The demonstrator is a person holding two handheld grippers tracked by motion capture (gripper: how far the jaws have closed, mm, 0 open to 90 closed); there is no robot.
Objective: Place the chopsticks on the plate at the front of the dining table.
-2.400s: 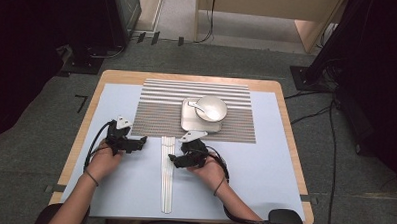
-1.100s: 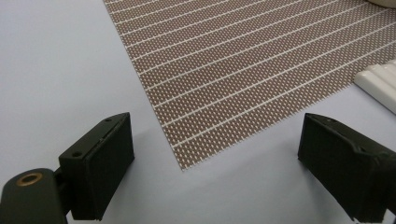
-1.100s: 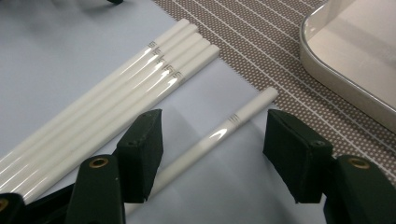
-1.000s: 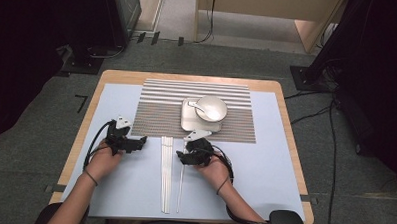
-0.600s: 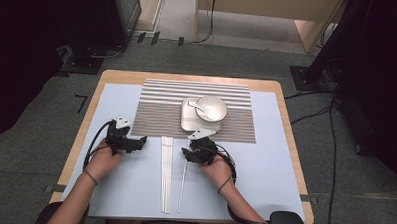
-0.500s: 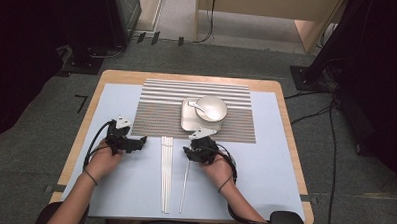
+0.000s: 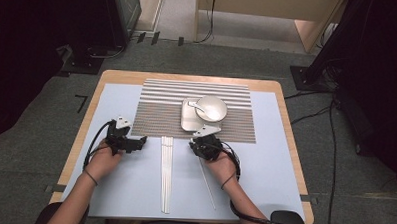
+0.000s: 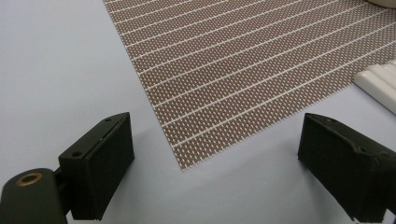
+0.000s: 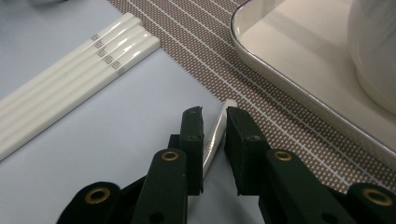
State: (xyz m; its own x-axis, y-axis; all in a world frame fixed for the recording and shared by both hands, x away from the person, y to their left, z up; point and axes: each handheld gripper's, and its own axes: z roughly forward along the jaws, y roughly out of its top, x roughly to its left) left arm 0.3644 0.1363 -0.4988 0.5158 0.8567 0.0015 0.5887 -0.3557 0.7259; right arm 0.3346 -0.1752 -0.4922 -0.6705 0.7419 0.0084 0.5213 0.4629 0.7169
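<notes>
Right gripper (image 9: 214, 128) low over the counter (image 7: 285, 160), jaws drawn in on one white chopstick (image 9: 215, 133); they have just been closing, and the pads now look to pinch it near its top end, though a sliver of gap on one side leaves the firmness of the grip uncertain. The stick's tip pokes out just past the jaw ends, touching the near edge of the brown striped placemat (image 9: 261, 88); its long shaft trails back under the hand toward the person, seen in the high view as a thin slanted line (image 7: 207, 180). Off to the left of these jaws, well apart, lies the bundle of remaining chopsticks (image 9: 74, 79), side by side and untouched. Ahead and right of the jaws sits the metal tray (image 9: 299, 60) on the mat, with a white bowl (image 9: 373, 46) at its far corner. Left gripper (image 8: 215, 158) hovers with jaws spread wide, nothing between them, the placemat's corner lying in the gap just ahead. Judgement: table-setting is early. One stick has been separated from the bundle and is being taken up; lifting it, placing it by the tray, and handling the rest of the bundle all remain.
</notes>
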